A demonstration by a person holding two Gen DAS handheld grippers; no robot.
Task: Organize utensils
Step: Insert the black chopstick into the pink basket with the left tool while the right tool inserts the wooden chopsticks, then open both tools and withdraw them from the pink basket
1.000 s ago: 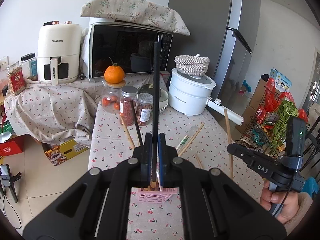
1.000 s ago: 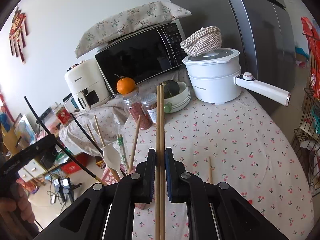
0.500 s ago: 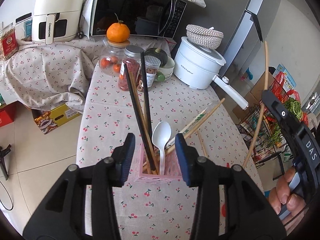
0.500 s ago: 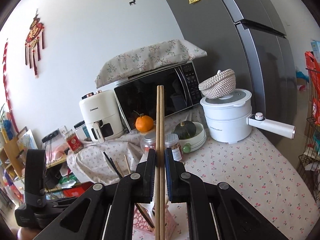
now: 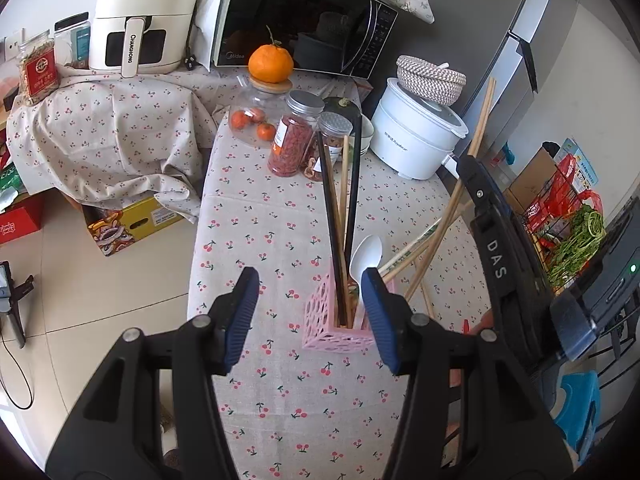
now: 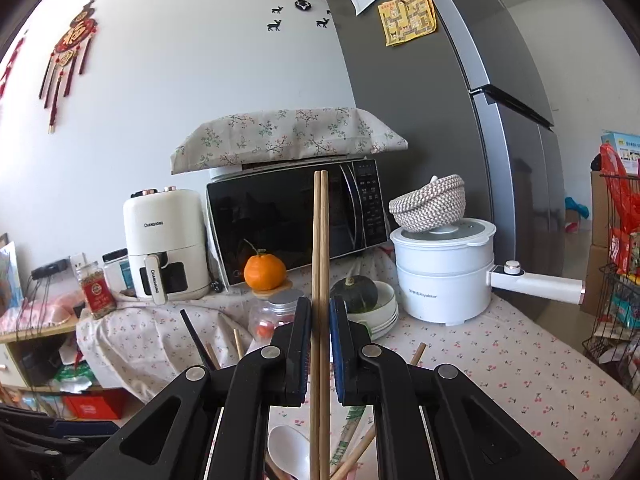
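A pink utensil holder [image 5: 340, 328] stands on the cherry-print table [image 5: 248, 232]. It holds black chopsticks [image 5: 332, 216], wooden chopsticks and a white spoon [image 5: 366, 256]. My left gripper [image 5: 310, 316] is open and empty, just in front of and above the holder. My right gripper [image 6: 319, 320] is shut on a pair of wooden chopsticks [image 6: 321, 248], held upright above the holder; they also show in the left wrist view [image 5: 478, 136]. The spoon bowl [image 6: 286, 454] and loose chopstick ends show below the right gripper.
Spice jars [image 5: 294, 140], a glass jar topped with an orange [image 5: 270, 63], a white electric pot [image 5: 416, 136], a microwave [image 5: 304, 20] and an air fryer [image 5: 140, 20] stand at the back. More chopsticks [image 5: 412, 256] lie right of the holder. A wire rack [image 5: 560, 220] stands right.
My left gripper let go of the black chopstick into the holder, opened wide and pulled back. My right gripper lifted its wooden chopsticks upright and moved over the holder.
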